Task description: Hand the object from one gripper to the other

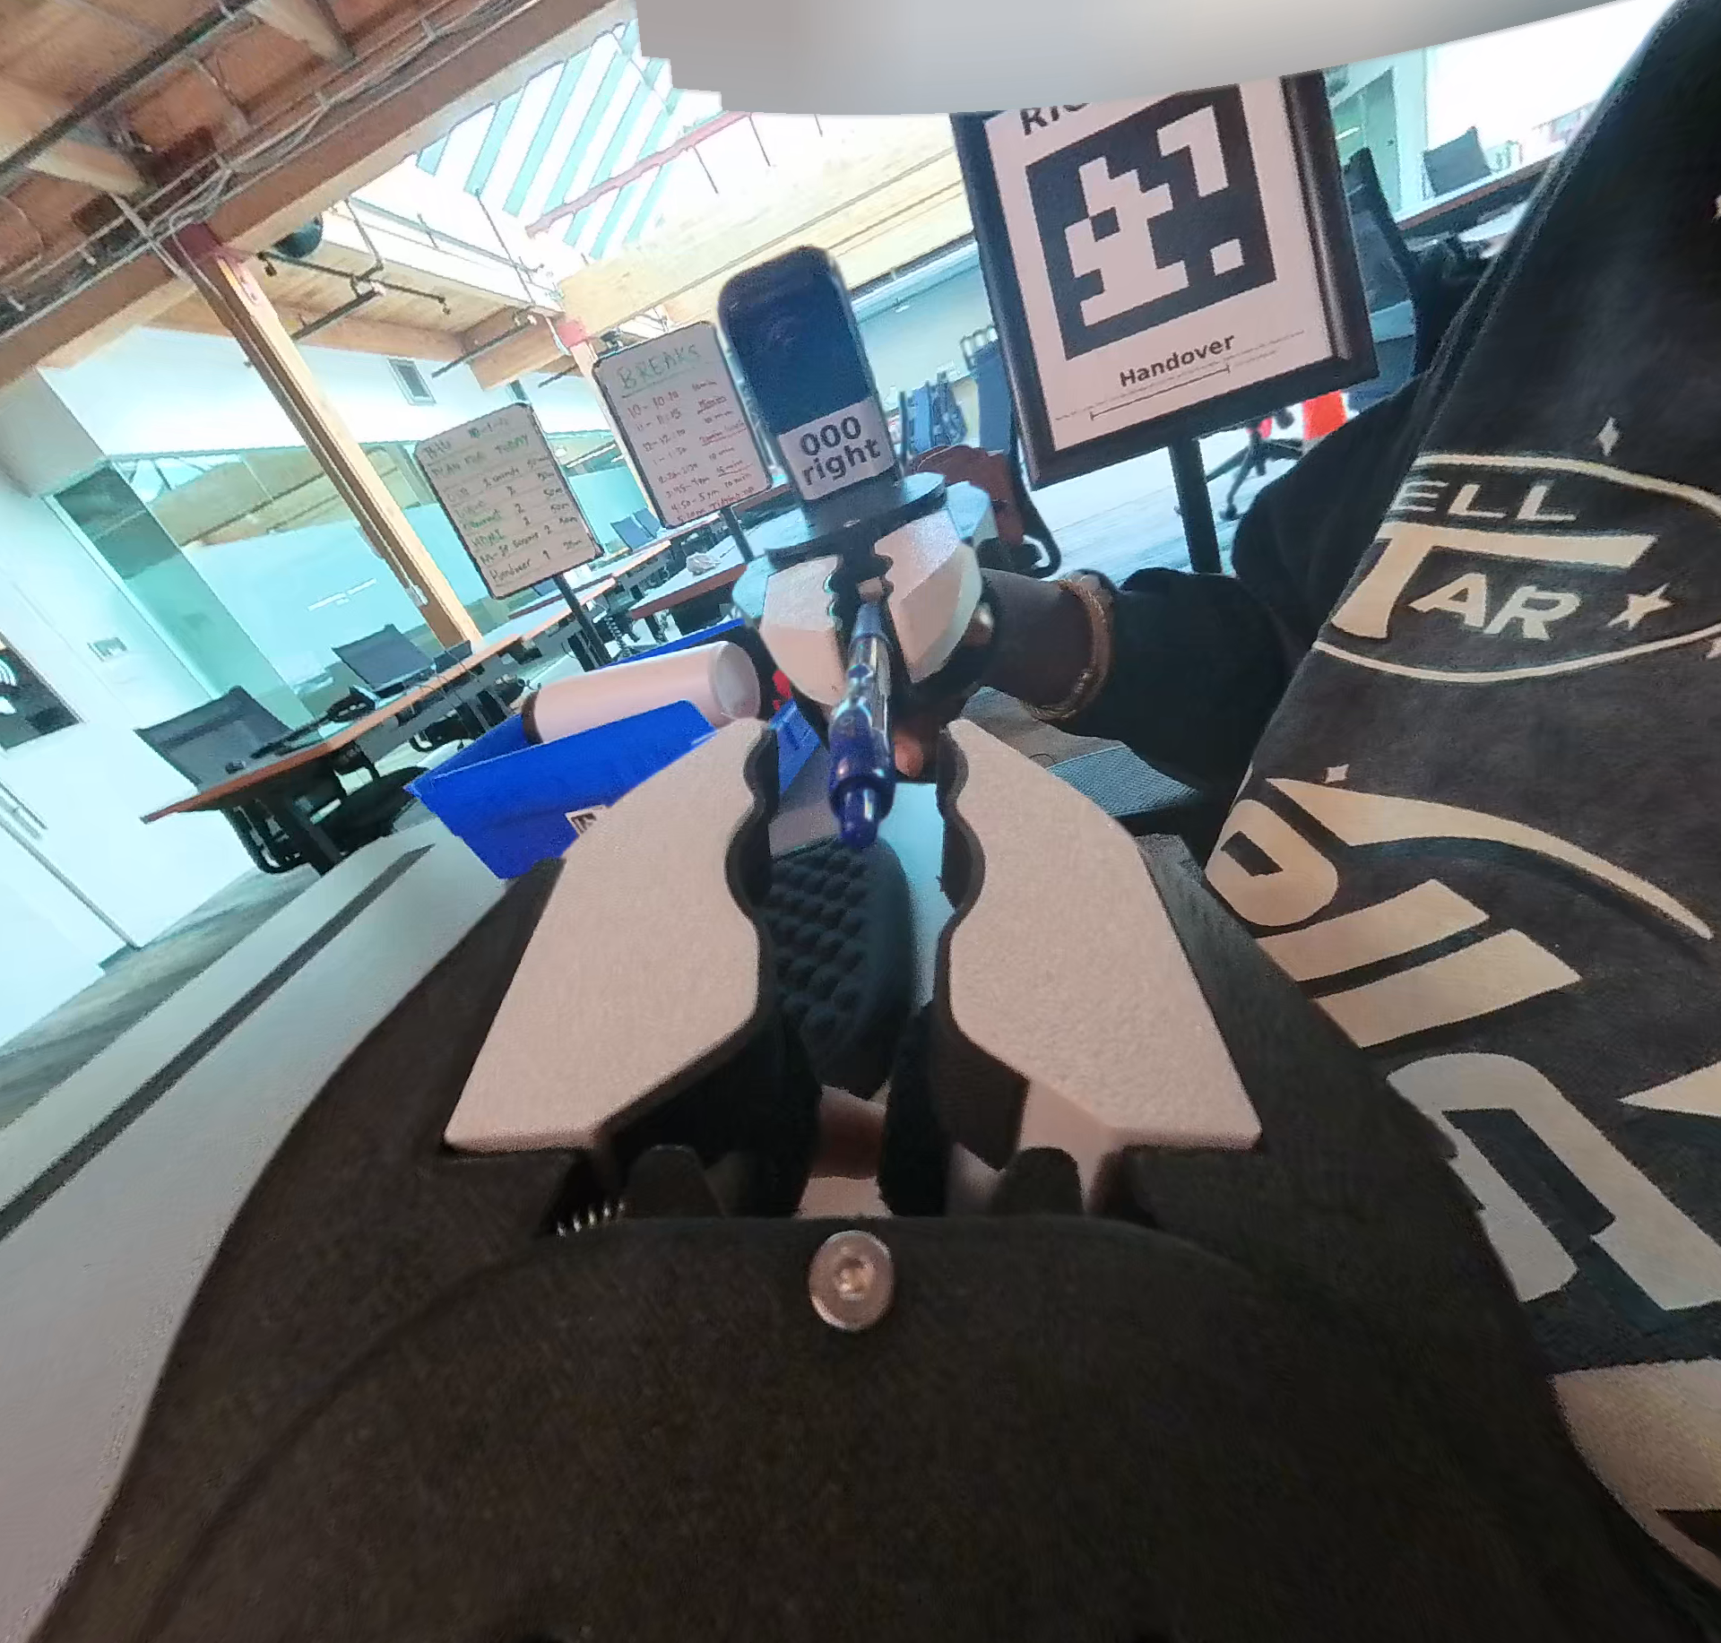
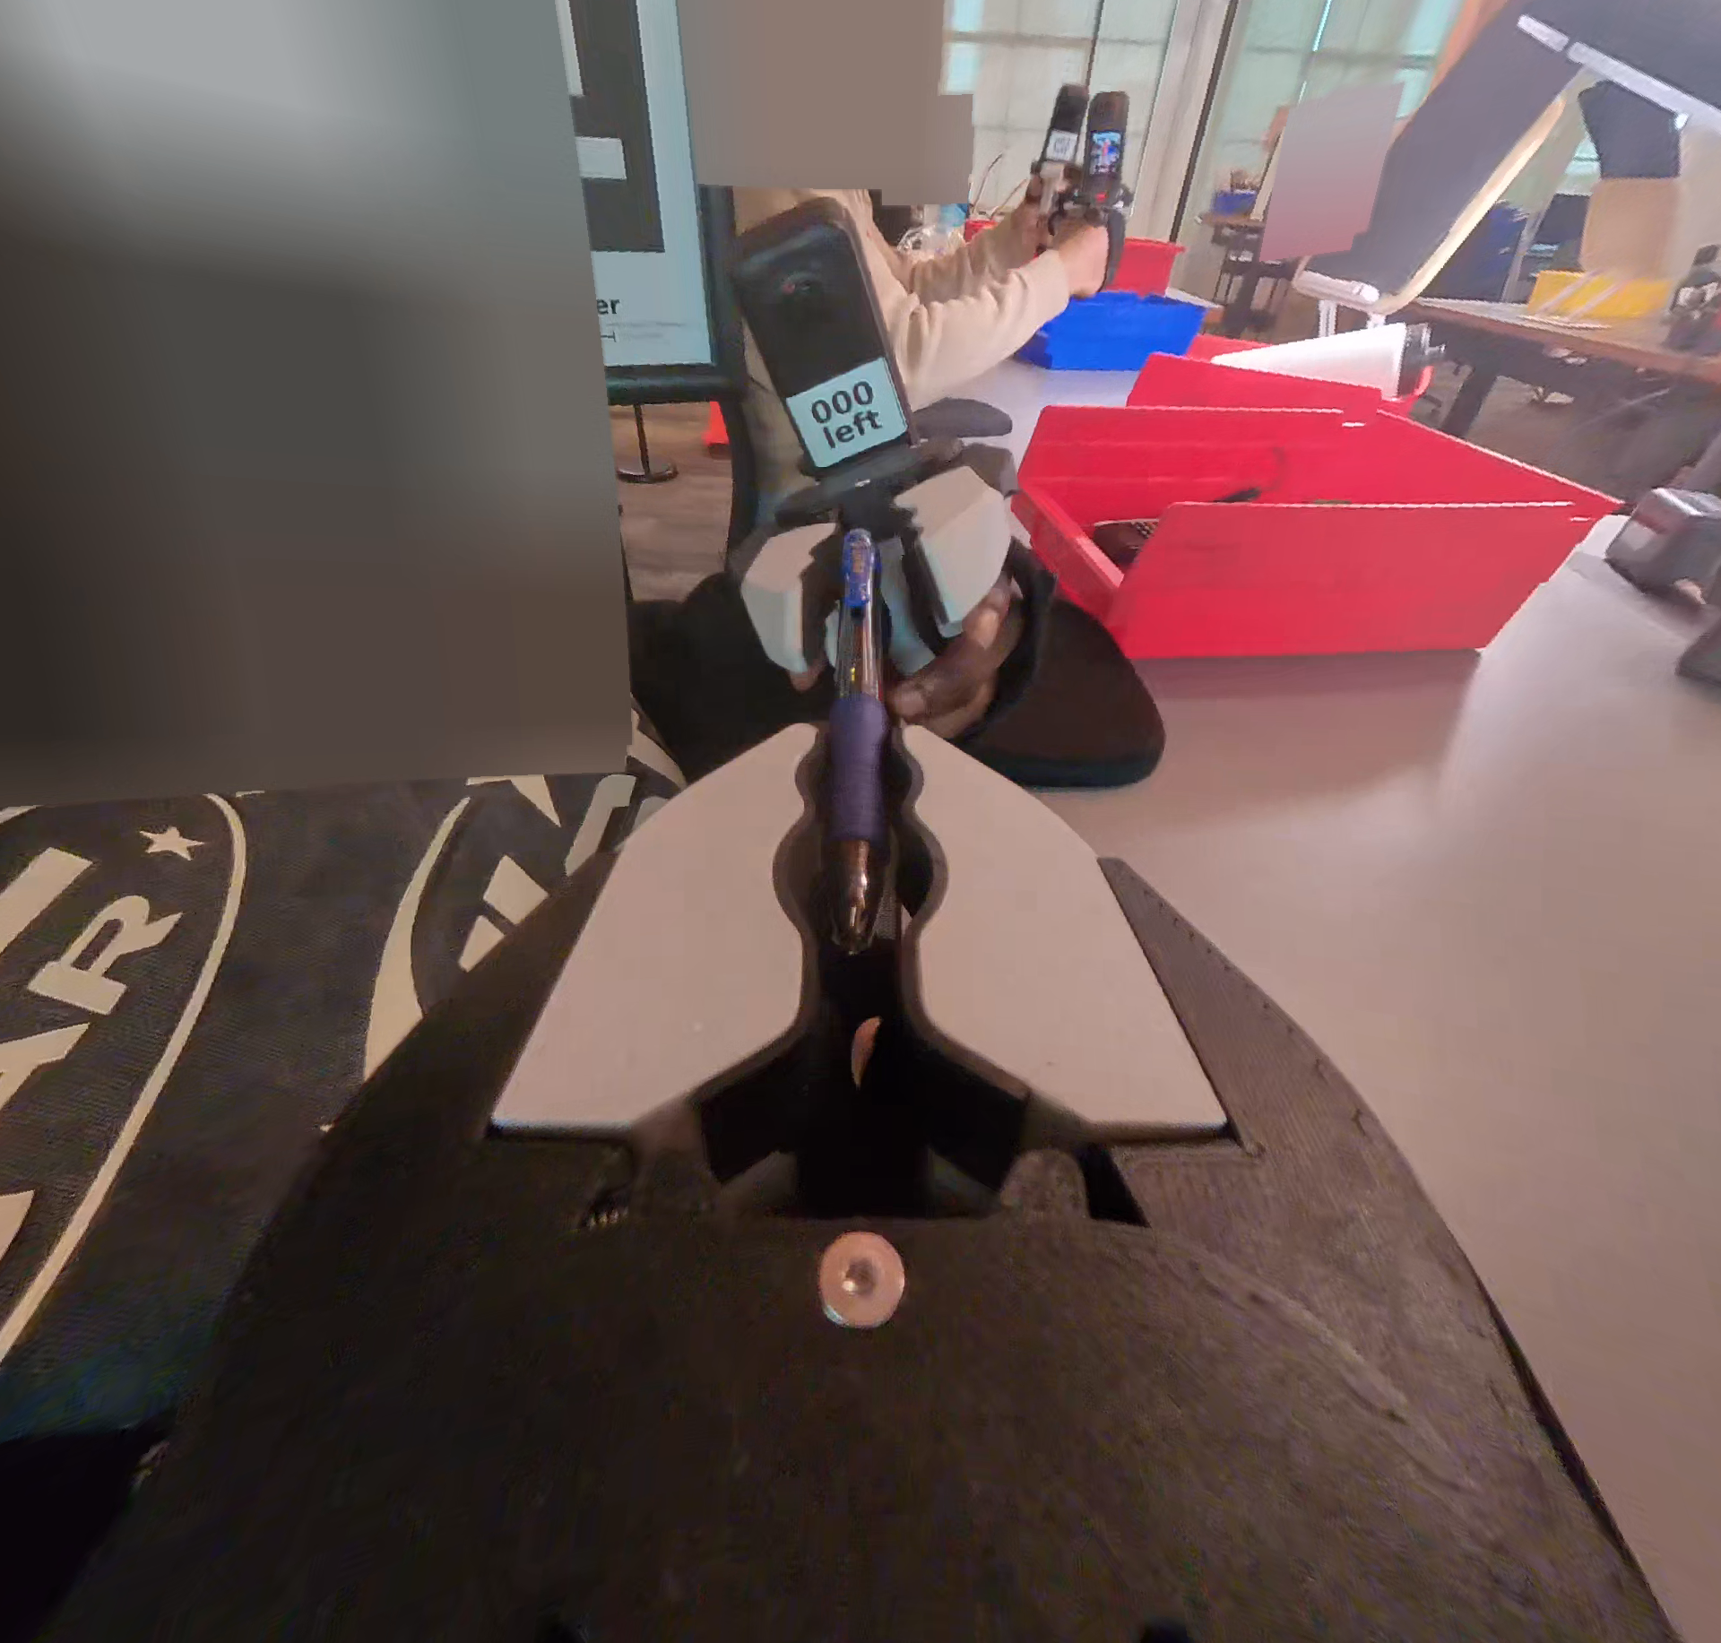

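A blue pen (image 2: 858,639) with a dark blue rubber grip is held level between the two grippers, above the grey table (image 2: 1350,900). My right gripper (image 2: 857,746) is shut on the pen's rubber grip, and the pen's tip points back toward its camera. In the left wrist view the right gripper (image 1: 868,634) faces me with the pen (image 1: 861,760) sticking out of it. My left gripper (image 1: 857,746) is open, and the pen's blue back end lies between its fingertips without touching them. The left gripper also shows in the right wrist view (image 2: 852,639).
A blue bin (image 1: 521,788) holding a white roll (image 1: 643,695) stands beyond the left gripper. Red bins (image 2: 1304,574) stand on the table to the right. A framed marker sign (image 1: 1164,248) stands behind. The person's dark printed shirt (image 1: 1490,760) is close by. Left and right tips are no more than a few centimetres apart.
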The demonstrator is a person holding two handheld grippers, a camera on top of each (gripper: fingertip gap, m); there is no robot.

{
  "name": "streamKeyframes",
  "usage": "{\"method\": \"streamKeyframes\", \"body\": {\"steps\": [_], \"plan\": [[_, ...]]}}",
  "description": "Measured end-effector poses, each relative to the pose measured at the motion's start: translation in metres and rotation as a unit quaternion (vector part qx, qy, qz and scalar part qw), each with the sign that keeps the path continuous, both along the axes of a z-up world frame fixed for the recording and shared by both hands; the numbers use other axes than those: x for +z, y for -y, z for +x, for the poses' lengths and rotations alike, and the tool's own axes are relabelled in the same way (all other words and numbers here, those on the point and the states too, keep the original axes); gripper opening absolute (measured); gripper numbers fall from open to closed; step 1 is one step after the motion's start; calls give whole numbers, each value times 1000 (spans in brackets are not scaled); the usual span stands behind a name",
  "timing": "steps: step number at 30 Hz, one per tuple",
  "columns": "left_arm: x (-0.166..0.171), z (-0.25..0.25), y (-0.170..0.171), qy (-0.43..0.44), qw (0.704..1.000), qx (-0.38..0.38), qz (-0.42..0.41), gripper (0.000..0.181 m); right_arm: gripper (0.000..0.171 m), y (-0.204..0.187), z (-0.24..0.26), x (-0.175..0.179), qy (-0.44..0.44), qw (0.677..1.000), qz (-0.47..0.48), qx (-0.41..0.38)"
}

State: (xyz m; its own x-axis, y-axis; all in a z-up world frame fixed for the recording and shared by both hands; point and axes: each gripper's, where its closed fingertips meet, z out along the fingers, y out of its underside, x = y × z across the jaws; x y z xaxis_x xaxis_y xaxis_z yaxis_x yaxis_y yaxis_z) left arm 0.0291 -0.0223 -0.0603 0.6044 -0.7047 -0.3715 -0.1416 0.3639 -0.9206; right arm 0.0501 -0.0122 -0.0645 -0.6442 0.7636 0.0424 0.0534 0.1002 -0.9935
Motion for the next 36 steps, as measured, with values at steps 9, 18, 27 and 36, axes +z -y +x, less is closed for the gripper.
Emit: {"method": "streamKeyframes", "body": {"steps": [9,18,27,36], "plan": [[2,2,2,40,997,-38,-51,10,12,-2,0,1,-16,1000,25,-11],[18,-4,5,184,964,-134,-136,10,37,-2,3,17,-270,906,306,-109],[9,5,6,171,957,-154,-180,10,13,4,11,18,-300,868,382,-103],[9,-1,1,100,992,-60,-51,38,12,-2,4,12,-149,966,200,-68]]}}
